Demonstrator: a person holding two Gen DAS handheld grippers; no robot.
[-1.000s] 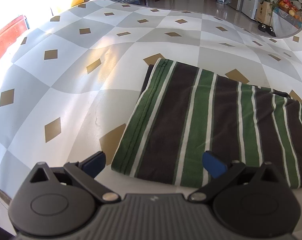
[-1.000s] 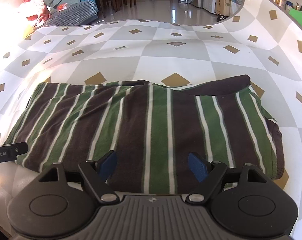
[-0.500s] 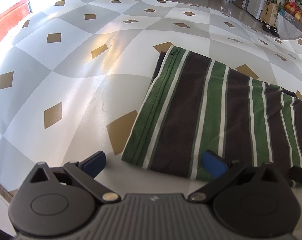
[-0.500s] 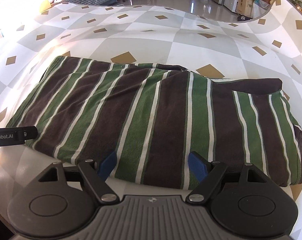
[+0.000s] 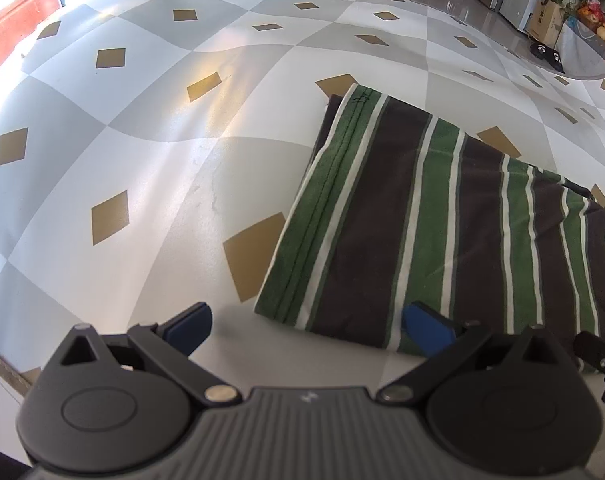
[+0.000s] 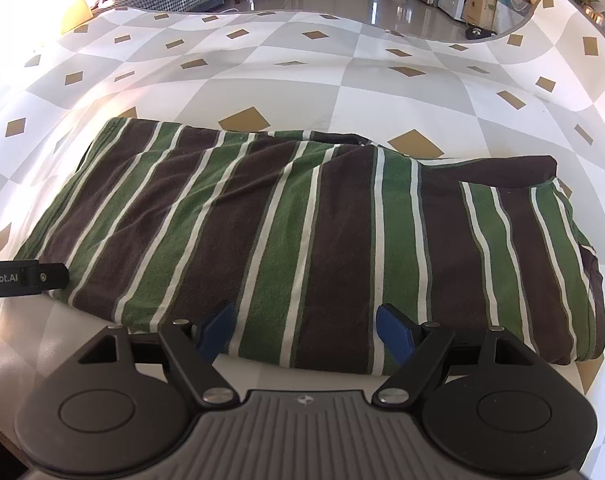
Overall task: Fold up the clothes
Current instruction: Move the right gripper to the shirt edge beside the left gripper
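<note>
In the left wrist view, the left gripper (image 5: 308, 326) fills the bottom of the frame, tilted down toward the table (image 5: 150, 168), its jaws spread wide with nothing between them. Its left blue fingertip (image 5: 188, 326) sits over bare checkered tablecloth at lower left, while the other blue tip overlaps the near edge of the striped garment (image 5: 442, 232). That garment (green, dark brown and thin white stripes) lies folded flat, running from the centre to the right edge of the frame, its hemmed side facing left. At the far right edge a black piece of the right gripper (image 5: 600, 354) pokes in at the garment's near edge.

In the right wrist view, a black bar marked "Robot.AI", part of the left gripper (image 6: 22, 278), enters at the middle left edge and touches the garment's left corner. The striped garment (image 6: 302, 232) spans almost the whole middle of the frame on the table (image 6: 322, 88), with a dark brown flap sticking out at upper right. The right gripper (image 6: 306, 330) occupies the bottom centre, level and low, jaws wide apart, both blue tips over the garment's near edge, gripping nothing.
</note>
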